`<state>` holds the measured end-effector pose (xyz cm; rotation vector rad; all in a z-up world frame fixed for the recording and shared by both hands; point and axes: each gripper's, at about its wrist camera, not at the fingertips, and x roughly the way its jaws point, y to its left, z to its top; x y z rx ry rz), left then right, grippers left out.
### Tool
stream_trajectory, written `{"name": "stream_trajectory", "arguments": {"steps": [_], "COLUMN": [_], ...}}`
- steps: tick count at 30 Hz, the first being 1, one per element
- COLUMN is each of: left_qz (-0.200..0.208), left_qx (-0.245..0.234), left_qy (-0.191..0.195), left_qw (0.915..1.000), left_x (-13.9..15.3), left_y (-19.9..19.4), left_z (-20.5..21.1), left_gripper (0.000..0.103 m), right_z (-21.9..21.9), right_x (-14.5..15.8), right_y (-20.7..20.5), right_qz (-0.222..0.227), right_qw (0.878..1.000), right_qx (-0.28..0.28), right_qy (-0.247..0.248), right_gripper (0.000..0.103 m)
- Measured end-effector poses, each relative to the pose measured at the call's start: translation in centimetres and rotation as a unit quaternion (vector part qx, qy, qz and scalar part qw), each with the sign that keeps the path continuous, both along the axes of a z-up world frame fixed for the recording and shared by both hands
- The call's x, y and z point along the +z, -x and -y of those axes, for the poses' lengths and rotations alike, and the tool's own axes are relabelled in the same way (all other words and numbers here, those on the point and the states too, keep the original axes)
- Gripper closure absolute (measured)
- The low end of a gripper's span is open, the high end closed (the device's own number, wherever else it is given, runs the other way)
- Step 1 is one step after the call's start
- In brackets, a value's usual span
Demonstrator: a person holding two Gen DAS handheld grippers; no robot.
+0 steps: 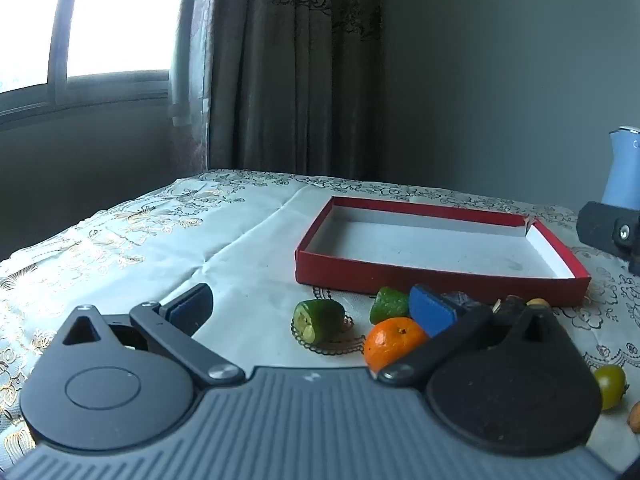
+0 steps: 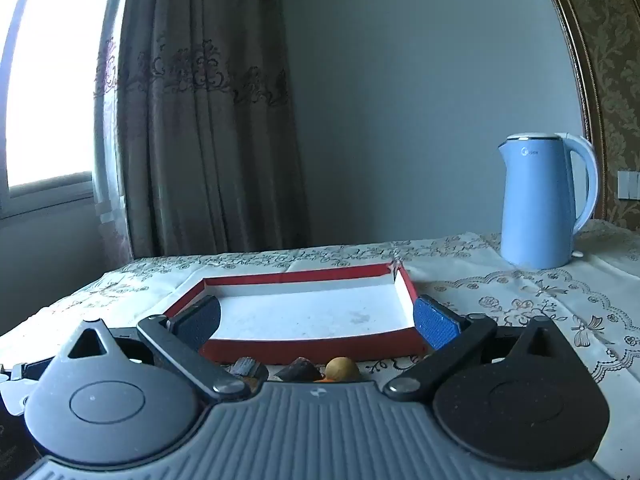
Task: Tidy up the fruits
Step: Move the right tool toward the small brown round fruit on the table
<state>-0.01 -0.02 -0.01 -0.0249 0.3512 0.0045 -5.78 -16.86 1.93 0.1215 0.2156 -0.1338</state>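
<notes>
Both grippers — left gripper (image 1: 312,312) and right gripper (image 2: 316,322) — hold their jaws wide apart, gripping nothing. Between the left jaws lie one orange (image 1: 394,342) and two green fruit pieces (image 1: 318,318); beyond them sits one red box (image 1: 440,280) — bare inside.
</notes>
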Motion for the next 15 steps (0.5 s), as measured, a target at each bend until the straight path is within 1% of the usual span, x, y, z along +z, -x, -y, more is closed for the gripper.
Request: {"name": "stream_trajectory", "arguments": {"steps": [6,9,12,15], "left_qz": [0.000,0.001,0.006,0.000], "left_qx": [0.001,0.003,0.002,0.002], "left_qy": [0.003,0.004,0.005,0.005], "left_qw": [1.0000,1.0000,1.0000,1.0000], "left_x": [-0.16,-0.17,-0.16,-0.26], "left_y": [-0.11,-0.18,0.03,-0.01], "left_z": [-0.21,-0.21,-0.17,-0.26], "left_gripper": [0.000,0.000,0.000,0.000], "right_z": [0.08,0.03,0.21,0.39], "right_x": [0.01,-0.08,-0.19,-0.09], "right_y": [0.25,0.16,0.20,0.42], "right_qz": [0.000,-0.008,-0.010,-0.008], "right_qw": [1.000,1.000,1.000,1.000], "right_qx": [0.011,0.016,0.014,0.012], "right_qy": [-0.002,-0.006,-0.007,-0.005], "right_gripper": [0.000,0.000,0.000,0.000]}}
